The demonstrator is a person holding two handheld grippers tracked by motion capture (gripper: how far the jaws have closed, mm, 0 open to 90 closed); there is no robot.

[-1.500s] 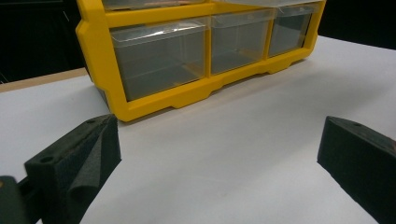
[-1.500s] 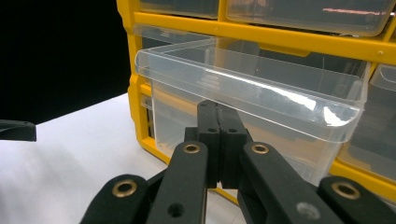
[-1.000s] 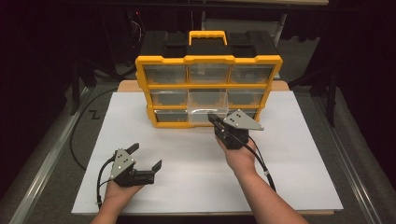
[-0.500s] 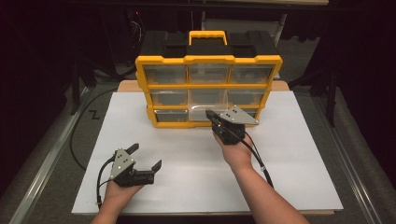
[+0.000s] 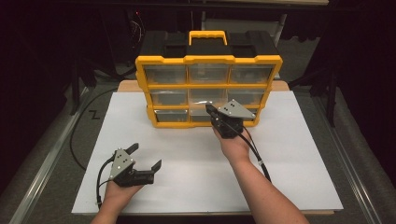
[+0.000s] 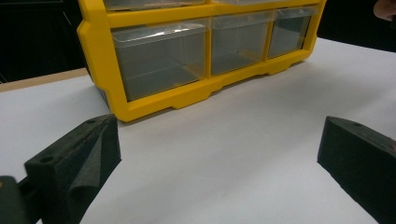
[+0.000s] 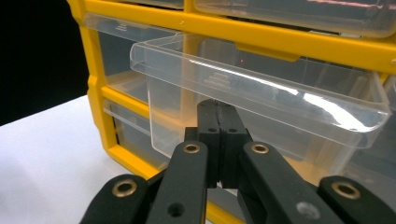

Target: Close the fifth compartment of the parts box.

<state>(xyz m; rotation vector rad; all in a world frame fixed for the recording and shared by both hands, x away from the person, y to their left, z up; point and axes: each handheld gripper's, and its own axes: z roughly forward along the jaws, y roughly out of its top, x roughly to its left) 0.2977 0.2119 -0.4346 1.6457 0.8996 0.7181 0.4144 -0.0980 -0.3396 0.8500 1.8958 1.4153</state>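
Note:
A yellow organizer [image 5: 208, 59] with a black top and clear drawers stands at the back of the white board [image 5: 289, 158]. One clear drawer [image 7: 261, 93] in its middle column sticks partly out of the frame. My right gripper [image 7: 218, 106] is shut, pads pressed together, with its tips right under that drawer's front lip; in the high view the right gripper [image 5: 211, 110] sits against the organizer's lower front. My left gripper [image 5: 147, 155] rests open on the board near the front left, and nothing lies between its fingers [image 6: 84, 154].
The organizer's bottom-row drawers [image 6: 161, 58] look closed in the left gripper view. Cables trail from both grippers across the board. Dark floor and metal rails [image 5: 42, 168] flank the table.
My right gripper has shifted slightly toward the organizer, staying shut at the drawer. The left gripper has not moved.

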